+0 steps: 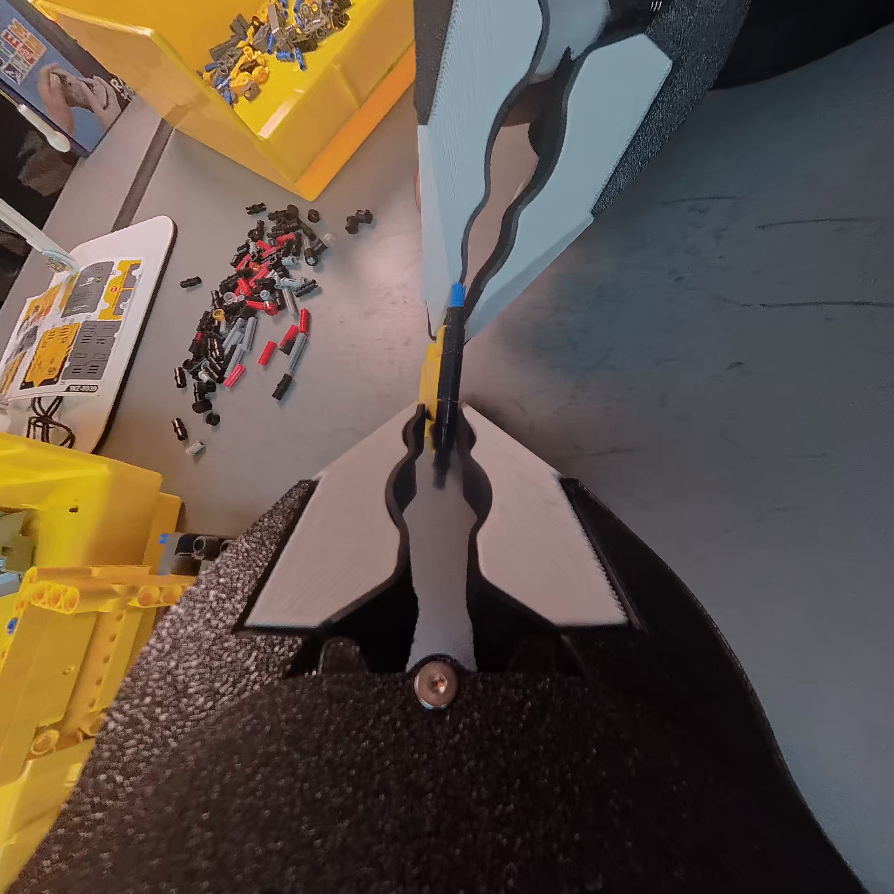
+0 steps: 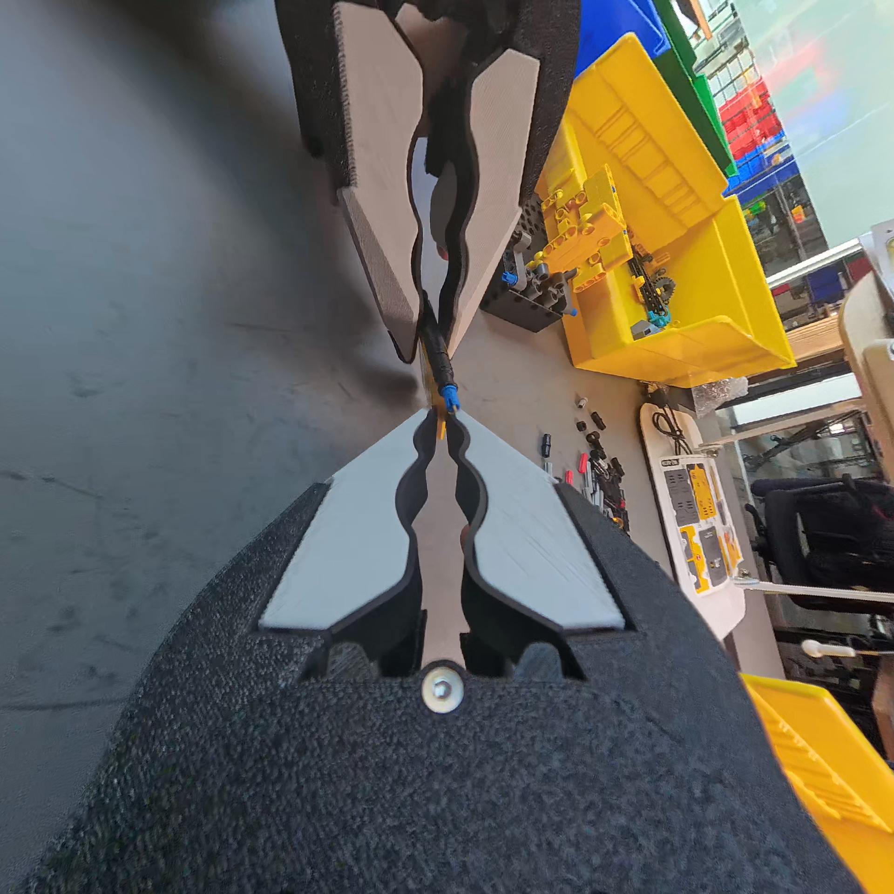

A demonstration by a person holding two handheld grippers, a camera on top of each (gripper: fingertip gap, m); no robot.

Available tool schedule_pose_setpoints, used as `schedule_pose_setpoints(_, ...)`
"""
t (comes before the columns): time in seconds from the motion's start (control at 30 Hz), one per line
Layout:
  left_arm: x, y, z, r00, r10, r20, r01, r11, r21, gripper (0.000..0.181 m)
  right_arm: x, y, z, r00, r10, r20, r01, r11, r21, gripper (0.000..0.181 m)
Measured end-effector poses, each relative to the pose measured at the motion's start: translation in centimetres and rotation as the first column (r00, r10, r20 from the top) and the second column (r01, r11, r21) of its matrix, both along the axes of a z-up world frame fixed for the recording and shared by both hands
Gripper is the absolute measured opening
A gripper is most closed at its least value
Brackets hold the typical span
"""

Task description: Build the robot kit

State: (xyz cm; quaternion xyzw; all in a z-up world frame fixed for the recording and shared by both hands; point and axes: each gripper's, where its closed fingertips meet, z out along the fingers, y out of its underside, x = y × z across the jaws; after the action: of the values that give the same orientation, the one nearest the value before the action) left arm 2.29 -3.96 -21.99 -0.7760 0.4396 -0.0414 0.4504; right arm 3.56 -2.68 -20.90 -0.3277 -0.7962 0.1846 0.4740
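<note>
Black-yellow brick piece pinched btwn L gripper, R gripper – tip-to-tip

yellow bin | loose pins | instruction sheet | grey table

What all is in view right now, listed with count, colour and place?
Small part assembly: one, black and yellow with a blue pin, pinched between both claw tips above the table.
Loose pins: many, black, red and grey, scattered on the table.
Bins: several, yellow, at the table edge; blue and green ones behind.
Partly built model: one, yellow and black, beside a yellow bin.
Instruction sheet: one, white with yellow and grey pictures, on a white board.
Left claw: shut on the assembly.
Right claw: shut on the assembly.
</note>
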Motion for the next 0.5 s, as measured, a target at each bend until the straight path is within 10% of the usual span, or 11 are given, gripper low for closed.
schedule_pose_setpoints(0.3, 0.0, -1.2, -0.5, 0.983, 0.002, 0.185, 0.037, 0.978, -0.207, 0.018, 0.8, -0.2, -2.4, 0.993, 0.042, 0.109, -0.052, 0.995, 0.091, 0.011)
schedule_pose_setpoints(0.5, -0.3, -1.3, -1.1, 0.983, 0.021, 0.182, 0.026, 0.968, -0.248, 0.018, 1.7, -0.2, -1.7, 0.989, 0.053, 0.141, -0.036, 0.992, -0.118, 0.039)
